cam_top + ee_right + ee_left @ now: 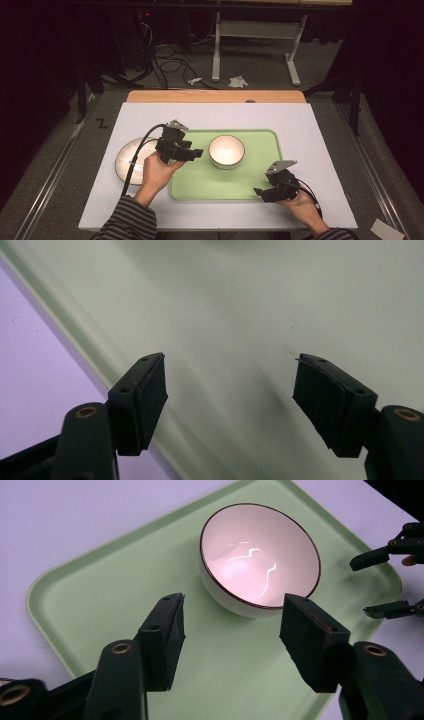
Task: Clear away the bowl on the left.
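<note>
A white bowl with a dark rim (227, 151) (260, 560) stands upright and empty on a light green tray (250, 187) (90, 595) (280, 305). My left gripper (199, 153) (232, 625) hovers open just left of the bowl, above the tray's left part, with nothing between its jaws. My right gripper (260, 192) (230, 390) is open and empty low over the tray's front right corner; it also appears in the left gripper view as the right gripper (385, 585) beyond the bowl. A white plate with a dark rim (131, 159) lies left of the tray, partly under my left hand.
Tray and plate rest on a white mat (300, 120) covering a wooden table (215, 96). Behind the table, the floor holds cables (167, 60), crumpled paper (238, 81) and a white stand's legs (292, 65).
</note>
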Demonstrator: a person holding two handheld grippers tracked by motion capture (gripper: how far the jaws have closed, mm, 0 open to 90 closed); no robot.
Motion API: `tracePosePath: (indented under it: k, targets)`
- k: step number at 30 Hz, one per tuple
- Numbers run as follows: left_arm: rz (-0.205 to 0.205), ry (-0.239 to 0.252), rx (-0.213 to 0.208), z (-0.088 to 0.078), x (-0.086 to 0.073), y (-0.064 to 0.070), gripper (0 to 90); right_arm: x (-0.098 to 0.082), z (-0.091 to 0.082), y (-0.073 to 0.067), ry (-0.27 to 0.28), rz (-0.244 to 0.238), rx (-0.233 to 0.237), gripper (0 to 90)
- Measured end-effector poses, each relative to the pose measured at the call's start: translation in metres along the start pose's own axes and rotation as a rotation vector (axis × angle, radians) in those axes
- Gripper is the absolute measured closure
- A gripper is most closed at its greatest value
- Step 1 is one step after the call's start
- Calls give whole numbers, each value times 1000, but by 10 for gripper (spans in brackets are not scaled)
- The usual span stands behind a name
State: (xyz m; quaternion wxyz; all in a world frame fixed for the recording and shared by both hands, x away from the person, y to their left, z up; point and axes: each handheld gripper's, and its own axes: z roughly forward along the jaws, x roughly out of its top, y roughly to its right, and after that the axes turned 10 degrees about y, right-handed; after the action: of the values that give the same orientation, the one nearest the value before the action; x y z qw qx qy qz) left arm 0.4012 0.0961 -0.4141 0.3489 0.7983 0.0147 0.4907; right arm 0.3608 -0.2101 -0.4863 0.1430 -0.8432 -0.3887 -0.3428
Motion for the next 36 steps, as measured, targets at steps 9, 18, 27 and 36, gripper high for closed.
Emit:
tracePosePath:
  k: [9,18,27,36]
  targets:
    - [-6,-1,-16,-10,-5,2,424,1,-2,0,11,3,-1,308]
    - [-15,-7,-16,-21,-12,-1,419,0,-2,-1,9,7,-3,308]
    - [-31,-3,-12,-27,-17,-5,417,1,-2,0,5,8,-7,308]
    - [-34,6,1,-31,-22,-9,414,0,-2,0,6,4,-5,308]
